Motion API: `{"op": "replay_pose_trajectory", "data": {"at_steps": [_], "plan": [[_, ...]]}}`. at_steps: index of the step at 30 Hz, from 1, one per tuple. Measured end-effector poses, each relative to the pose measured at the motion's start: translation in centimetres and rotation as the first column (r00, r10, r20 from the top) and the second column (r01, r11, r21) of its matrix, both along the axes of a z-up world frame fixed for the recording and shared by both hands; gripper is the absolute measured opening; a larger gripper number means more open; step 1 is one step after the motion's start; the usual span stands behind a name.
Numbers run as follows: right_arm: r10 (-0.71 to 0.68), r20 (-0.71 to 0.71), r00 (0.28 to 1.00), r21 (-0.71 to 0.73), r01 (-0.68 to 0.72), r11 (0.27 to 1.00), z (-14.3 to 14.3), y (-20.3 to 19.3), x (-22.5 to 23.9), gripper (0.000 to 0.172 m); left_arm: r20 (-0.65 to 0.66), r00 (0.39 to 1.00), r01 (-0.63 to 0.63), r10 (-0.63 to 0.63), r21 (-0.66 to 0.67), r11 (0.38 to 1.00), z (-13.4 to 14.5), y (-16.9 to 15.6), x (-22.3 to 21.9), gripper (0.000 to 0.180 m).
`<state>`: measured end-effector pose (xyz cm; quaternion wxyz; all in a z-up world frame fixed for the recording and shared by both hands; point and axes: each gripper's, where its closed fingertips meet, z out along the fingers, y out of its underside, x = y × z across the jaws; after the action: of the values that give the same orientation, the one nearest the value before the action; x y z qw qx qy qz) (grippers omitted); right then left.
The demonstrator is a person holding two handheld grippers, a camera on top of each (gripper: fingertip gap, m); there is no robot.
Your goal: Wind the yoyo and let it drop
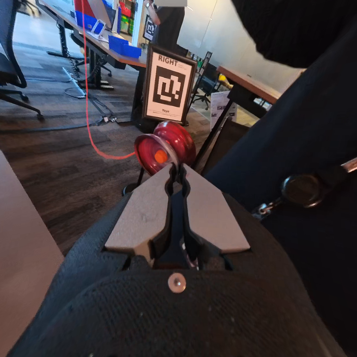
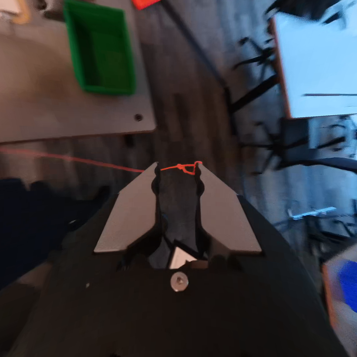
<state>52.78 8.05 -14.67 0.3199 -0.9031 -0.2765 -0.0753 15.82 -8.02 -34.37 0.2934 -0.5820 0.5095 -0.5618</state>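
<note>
Just past the tips of my left hand-held gripper [image 1: 177, 166], the yoyo [image 1: 165, 147] sits pinched by the thin clear rim of its nearer half, my two grey, wedge-shaped fingers [image 1: 154, 185] nearly closed on that edge. It is glossy dark red plastic, two flared, ringed discs joined at a narrow waist, with a matte orange hub in the middle of the near face. From its left side a thin, fuzzy red string [image 1: 87, 92] sags in a curve over the dark wood-grain floor [image 1: 58, 173] and then climbs straight up out of view. Beyond the yoyo stands a black-framed sign [image 1: 168, 87] with a blocky black-and-white square pattern, and farther off a brown-edged desk [image 1: 123, 58] carries blue plastic bins [image 1: 123, 46]. At my right hand-held gripper [image 2: 177, 167] the jaws stand apart; the string's [image 2: 170, 167] knotted end loop is hooked over the tip of my right-side finger [image 2: 212, 193] and the line crosses the gap and runs off to the left, past a pale desk [image 2: 96, 116] holding a green rectangular bin [image 2: 100, 50]. That view is smeared with blur.
</note>
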Motion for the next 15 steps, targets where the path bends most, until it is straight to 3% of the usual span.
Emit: {"op": "replay_pose_trajectory", "data": {"at_steps": [1, 3, 5, 7, 11, 13, 15], "plan": [[0.039, -0.031, 0.999, -0.039, -0.040, 0.998, -2.8, -1.3, -0.6, 0.037, -0.003, 1.000, 0.006, -0.006, 0.020, 1.000, 0.6, -0.4, 0.2, 0.001], [0.148, -0.192, 0.970, -0.082, -0.166, 0.983, -7.1, -4.1, -3.4, 0.049, 0.008, 1.000, 0.028, -0.028, 0.036, 0.999, 1.7, -1.0, 0.5, 0.001], [0.248, -0.383, 0.890, -0.094, -0.304, 0.948, -10.0, -7.0, -6.1, 0.052, 0.020, 0.999, 0.032, -0.032, 0.012, 0.999, 2.1, -0.7, 0.6, 0.001], [0.288, -0.433, 0.854, -0.086, -0.357, 0.930, -12.7, -8.8, -6.5, 0.053, 0.049, 0.998, 0.039, -0.037, -0.049, 0.998, 2.1, 0.0, 0.4, 0.001], [0.220, -0.351, 0.910, -0.061, -0.257, 0.964, -16.0, -9.7, -3.6, 0.056, 0.177, 0.984, 0.017, 0.006, -0.127, 0.992, 4.3, 2.0, -1.1, 0.001], [0.151, -0.230, 0.961, -0.054, -0.167, 0.984, -17.0, -10.0, -0.9, 0.056, 0.212, 0.970, -0.086, 0.115, -0.141, 0.986, 5.2, 4.8, -2.3, 0.001], [-0.013, -0.065, 0.998, -0.044, 0.010, 0.999, -18.0, -9.9, 3.6, 0.057, 0.269, 0.931, -0.203, 0.245, -0.174, 0.964, 6.3, 8.0, -4.0, 0.001]]}}
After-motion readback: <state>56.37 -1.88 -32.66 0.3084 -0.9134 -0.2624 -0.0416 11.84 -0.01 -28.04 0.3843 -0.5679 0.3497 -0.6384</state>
